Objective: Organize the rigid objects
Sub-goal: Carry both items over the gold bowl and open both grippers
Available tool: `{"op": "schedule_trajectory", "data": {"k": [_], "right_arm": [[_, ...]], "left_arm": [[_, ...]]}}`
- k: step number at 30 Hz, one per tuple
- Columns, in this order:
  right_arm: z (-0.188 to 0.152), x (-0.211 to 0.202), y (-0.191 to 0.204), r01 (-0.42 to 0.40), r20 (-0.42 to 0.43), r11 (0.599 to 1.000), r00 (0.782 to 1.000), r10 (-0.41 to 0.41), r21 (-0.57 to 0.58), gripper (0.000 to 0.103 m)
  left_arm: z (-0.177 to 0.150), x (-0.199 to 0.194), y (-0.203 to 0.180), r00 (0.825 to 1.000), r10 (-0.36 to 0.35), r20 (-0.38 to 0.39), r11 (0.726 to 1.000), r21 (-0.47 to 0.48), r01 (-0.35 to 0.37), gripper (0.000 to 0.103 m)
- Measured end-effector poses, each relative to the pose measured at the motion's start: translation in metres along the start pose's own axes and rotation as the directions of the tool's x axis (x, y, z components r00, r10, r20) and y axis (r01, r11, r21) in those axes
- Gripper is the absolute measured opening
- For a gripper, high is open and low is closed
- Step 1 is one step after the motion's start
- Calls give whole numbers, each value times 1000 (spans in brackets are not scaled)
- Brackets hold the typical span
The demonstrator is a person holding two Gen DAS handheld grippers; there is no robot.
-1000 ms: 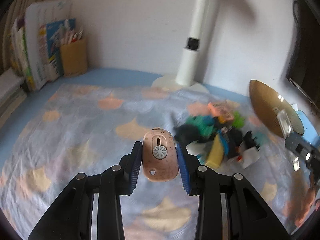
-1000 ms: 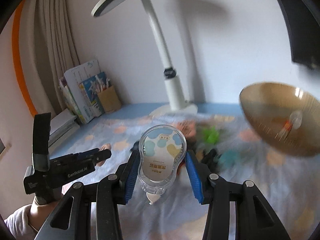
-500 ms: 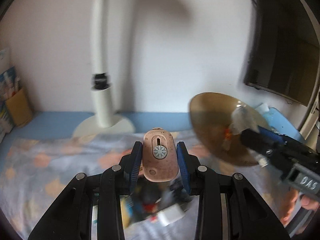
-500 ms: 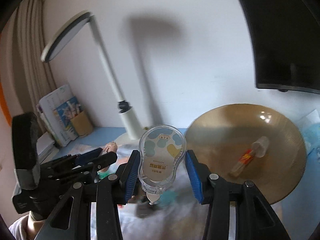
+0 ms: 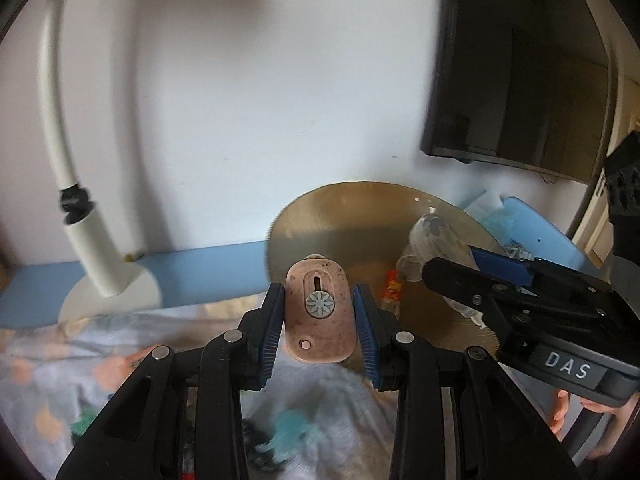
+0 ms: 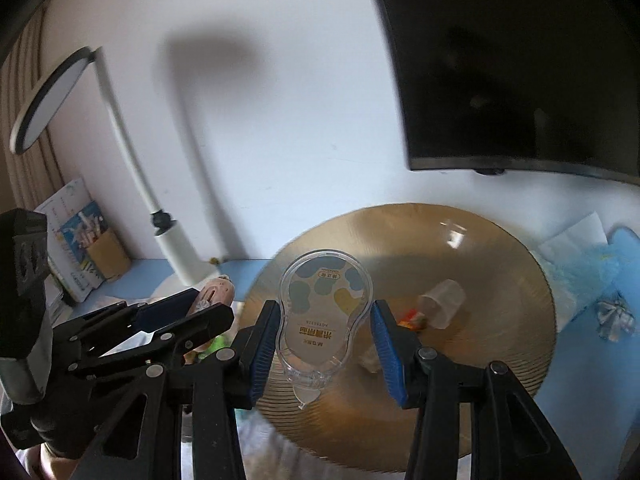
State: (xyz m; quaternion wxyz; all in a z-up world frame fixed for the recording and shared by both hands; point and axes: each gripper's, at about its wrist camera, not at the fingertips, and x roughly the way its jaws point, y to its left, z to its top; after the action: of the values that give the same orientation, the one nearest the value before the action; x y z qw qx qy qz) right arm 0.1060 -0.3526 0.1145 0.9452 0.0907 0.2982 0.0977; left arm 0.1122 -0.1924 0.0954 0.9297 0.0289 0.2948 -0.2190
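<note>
**Two correction tapes held at a gold bowl**

The left gripper (image 5: 319, 316) is clamped on a pink correction tape (image 5: 319, 312), a flat, rounded-rectangle plastic case with a speckled matte face, a grey flower-patterned wheel at its middle and a narrow slot above that. Its ribbed blue pads (image 5: 272, 320) press both long edges of the case, which stands upright in front of the near left rim of the gold bowl (image 5: 344, 216).

The right gripper (image 6: 325, 330) grips a clear correction tape (image 6: 325, 312), a glossy transparent shell shaped like a light bulb, with a paper insert printed in blue and yellow blobs and a pointed tip hanging below. In the right wrist view the left blue pad touches the shell; the right pad appears just beside it, and contact there is hard to judge. The tape is held in the air over the bowl's near left portion.

The bowl is wide, shallow and metallic, with fine concentric ridges along its rim. Inside it lie a small glue stick (image 6: 436, 306) with a clear cap and an orange-red label.

Outward from the bowl stand a white desk lamp (image 6: 168, 240) with a smooth curved neck and a dark monitor (image 6: 520, 72). A patterned cloth (image 5: 60, 352) covers the blue table (image 5: 208, 268), with blurred small toys (image 5: 288, 436) on it.
</note>
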Motion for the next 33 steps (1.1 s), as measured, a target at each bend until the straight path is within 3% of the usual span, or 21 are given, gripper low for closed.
{"op": "schedule_trajectory", "data": {"k": [10,21,23,25,26,27,28,30,33], "right_arm": [[-2,9,-39,58,-38,998,998,-57,34,45],[-1,13,-61,76,-44,992,996,-72,97,46],[1,13,-65,101,-63,987,994,-94,127,59],[3,14,-71,158,-104,975,984,-143,159,70],[4,14,-76,169,-121,968,982,-148,187,76],[4,13,-81,157,-122,964,984,-133,215,95],[4,9,-87,128,-100,957,989,-106,259,103],[4,2,-93,83,-72,947,995,-64,312,103],[4,-3,-93,84,-67,932,996,-64,352,103]], "left_arm": [[5,25,-26,997,-63,-32,997,41,65,32],[8,36,-40,997,-56,-44,996,70,59,34],[10,38,-34,998,-37,-52,999,38,39,54],[11,44,-20,994,-57,-93,998,-39,53,103],[11,48,-12,988,-86,-125,993,-89,75,103],[12,49,-2,985,-114,-132,985,-142,95,103],[13,48,4,985,-116,-131,982,-165,93,103],[16,44,13,989,-74,-131,983,-178,50,103],[16,39,21,989,-33,-145,986,-167,8,103]]}}
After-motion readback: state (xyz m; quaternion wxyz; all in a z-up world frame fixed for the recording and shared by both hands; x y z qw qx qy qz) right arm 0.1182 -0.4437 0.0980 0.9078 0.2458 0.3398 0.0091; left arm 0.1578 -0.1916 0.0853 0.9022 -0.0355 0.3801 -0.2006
